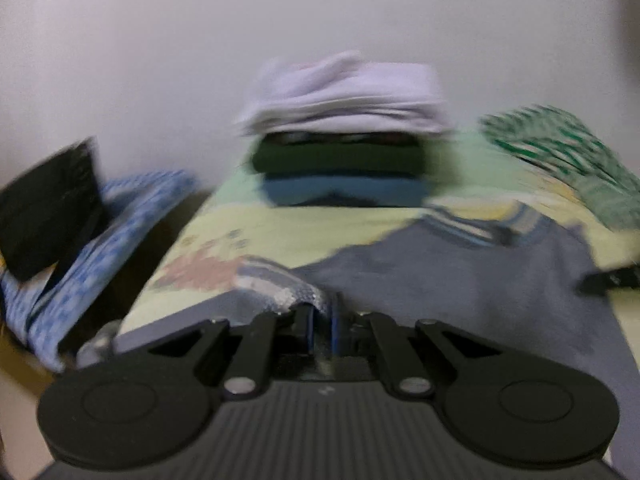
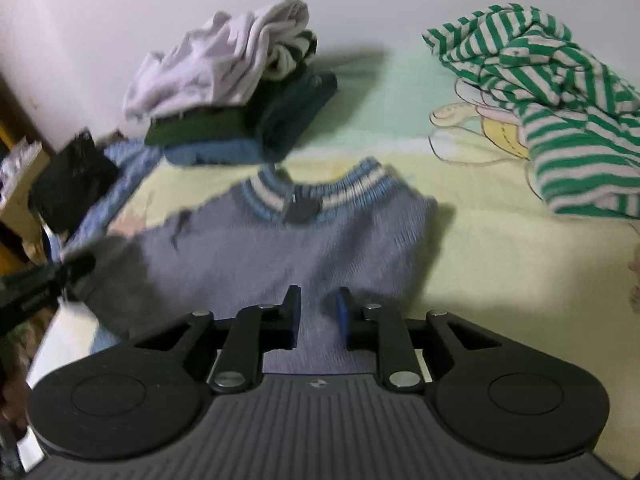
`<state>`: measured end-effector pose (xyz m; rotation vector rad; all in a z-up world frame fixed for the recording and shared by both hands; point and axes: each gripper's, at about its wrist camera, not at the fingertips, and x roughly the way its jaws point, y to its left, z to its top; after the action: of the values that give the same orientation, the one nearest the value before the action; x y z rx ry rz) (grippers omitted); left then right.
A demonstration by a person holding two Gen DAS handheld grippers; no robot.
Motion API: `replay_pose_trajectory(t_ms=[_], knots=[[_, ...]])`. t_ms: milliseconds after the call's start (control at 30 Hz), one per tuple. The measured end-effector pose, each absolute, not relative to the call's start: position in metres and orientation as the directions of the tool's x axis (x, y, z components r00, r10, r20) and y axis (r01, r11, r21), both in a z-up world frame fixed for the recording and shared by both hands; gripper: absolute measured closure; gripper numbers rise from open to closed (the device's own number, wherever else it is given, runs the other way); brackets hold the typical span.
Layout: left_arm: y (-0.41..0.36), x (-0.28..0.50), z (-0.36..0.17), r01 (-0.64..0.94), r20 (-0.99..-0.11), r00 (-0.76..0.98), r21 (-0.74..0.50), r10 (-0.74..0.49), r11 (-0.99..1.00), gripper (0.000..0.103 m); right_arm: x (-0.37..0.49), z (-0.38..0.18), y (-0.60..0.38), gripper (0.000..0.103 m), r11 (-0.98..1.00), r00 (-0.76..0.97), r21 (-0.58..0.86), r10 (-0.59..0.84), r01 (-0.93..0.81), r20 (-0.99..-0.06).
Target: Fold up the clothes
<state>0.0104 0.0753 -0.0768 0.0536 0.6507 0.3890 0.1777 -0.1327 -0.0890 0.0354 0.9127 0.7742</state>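
**A:** Left wrist view: the left hand-held gripper (image 1: 320, 322) has its jaws drawn narrow on a striped cuff (image 1: 286, 290) of the grey-blue sweater (image 1: 460, 280), the knit bunched up between the pads. The picture is blurred, so how deep the bite goes I cannot tell.

**B:** And the sweater itself?

**A:** It lies flat on the bed (image 1: 280, 224) directly ahead of that gripper, spreading off to its right. Further ahead stands a stack of folded clothes (image 1: 344, 152), white on top, dark green and blue beneath.

**B:** The right side?

**A:** In the right wrist view, the right hand-held gripper (image 2: 318, 314) hovers with its jaws partly apart and nothing between them, just over the sweater's (image 2: 280, 248) lower body. The striped collar (image 2: 320, 196) sits straight ahead; the folded stack (image 2: 236, 112) is ahead and to its left, a loose green-and-white striped garment (image 2: 560, 120) well off to its right.

**B:** How will the knit handle?

**A:** Probably soft, light and limp. It should sag and stretch if lifted from one point, and the loose weave may snag. The ribbed cuffs, hem and collar look the firmest holds; my guess is an edge or the shoulder corner serves the right gripper better than the mid-panel.
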Motion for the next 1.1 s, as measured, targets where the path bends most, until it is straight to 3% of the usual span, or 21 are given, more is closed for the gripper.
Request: replay_pose_trajectory(t_ms=[167, 233, 333, 500, 600, 700, 767, 833, 900, 1000, 1067, 1100], knots=[[0.006, 0.018, -0.103, -0.111, -0.553, 0.781, 0.332, 0.288, 0.937, 0.099, 0.152, -0.077, -0.137, 0.081, 0.737, 0.402, 0.233, 0.572, -0.634, -0.714], [-0.015, 0.020, -0.116, -0.039, -0.559, 0.788, 0.372, 0.257, 0.927, 0.097, 0.147, -0.070, -0.135, 0.072, 0.727, 0.402, 0.237, 0.585, -0.644, -0.704], [-0.028, 0.023, -0.129, 0.004, -0.566, 0.787, 0.403, 0.246, 0.915, 0.092, 0.141, -0.058, -0.131, 0.064, 0.704, 0.394, 0.264, 0.622, -0.659, -0.677], [-0.037, 0.018, -0.138, 0.052, -0.559, 0.796, 0.445, 0.232, 0.894, 0.086, 0.137, -0.051, -0.108, 0.062, 0.650, 0.336, 0.302, 0.669, -0.697, -0.664], [-0.037, 0.012, -0.137, 0.062, -0.555, 0.799, 0.458, 0.230, 0.887, 0.076, 0.134, -0.051, -0.089, 0.061, 0.580, 0.258, 0.337, 0.710, -0.741, -0.655], [-0.036, 0.003, -0.133, 0.072, -0.553, 0.801, 0.466, 0.227, 0.882, 0.071, 0.127, -0.049, -0.064, 0.055, 0.505, 0.193, 0.324, 0.728, -0.800, -0.658], [-0.035, -0.005, -0.131, 0.082, -0.567, 0.796, 0.447, 0.211, 0.891, 0.060, 0.120, -0.048, -0.047, 0.050, 0.455, 0.157, 0.301, 0.729, -0.838, -0.666], [-0.035, -0.015, -0.129, 0.091, -0.581, 0.790, 0.429, 0.197, 0.899, 0.040, 0.111, -0.048, -0.029, 0.048, 0.420, 0.148, 0.250, 0.715, -0.873, -0.684], [-0.035, -0.029, -0.131, 0.096, -0.585, 0.787, 0.434, 0.199, 0.896, 0.040, 0.102, -0.051, -0.013, 0.046, 0.401, 0.173, 0.158, 0.673, -0.903, -0.719], [-0.037, -0.053, -0.132, 0.109, -0.593, 0.782, 0.437, 0.194, 0.893, 0.041, 0.096, -0.061, -0.001, 0.047, 0.397, 0.236, 0.034, 0.611, -0.917, -0.756], [-0.036, -0.064, -0.129, 0.112, -0.605, 0.776, 0.414, 0.181, 0.903, 0.043, 0.097, -0.067, 0.000, 0.054, 0.402, 0.260, 0.001, 0.595, -0.915, -0.761], [-0.035, -0.067, -0.128, 0.112, -0.608, 0.774, 0.407, 0.178, 0.906, 0.044, 0.102, -0.067, -0.003, 0.072, 0.420, 0.261, 0.021, 0.601, -0.907, -0.755]])
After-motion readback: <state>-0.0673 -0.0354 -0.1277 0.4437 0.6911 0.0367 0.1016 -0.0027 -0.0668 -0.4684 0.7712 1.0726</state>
